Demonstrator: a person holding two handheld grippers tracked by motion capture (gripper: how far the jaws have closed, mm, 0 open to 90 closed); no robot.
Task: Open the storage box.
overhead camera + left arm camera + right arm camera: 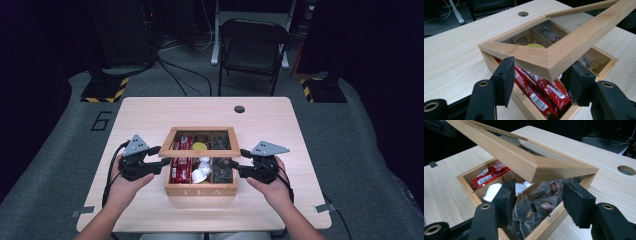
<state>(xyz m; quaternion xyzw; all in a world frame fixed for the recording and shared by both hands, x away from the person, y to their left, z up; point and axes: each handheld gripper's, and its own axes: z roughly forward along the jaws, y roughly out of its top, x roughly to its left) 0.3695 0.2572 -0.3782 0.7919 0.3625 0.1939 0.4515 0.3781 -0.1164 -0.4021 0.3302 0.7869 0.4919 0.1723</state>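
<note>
Lifting the lid (199,151) of the wooden tea box (200,190), centre of the high view, about half raised, front edge up and hinged at the back. Whether it's opening or closing, can't say from here. Inside: red packets (541,96) in the left compartment, white pods (492,191) in the middle, dark tea bags (541,206) on the right, a yellow-green thing (535,45) further back. Left gripper (159,157), left of centre frame, jaws spread wide w/ the lid's front corner sitting between them; the pads look close to the wood but not pinching. Right gripper (239,160), right of centre, same story: parted wide under the other front corner, supporting rather than clamping, I'd judge. Nothing taken out yet, contents undisturbed.
</note>
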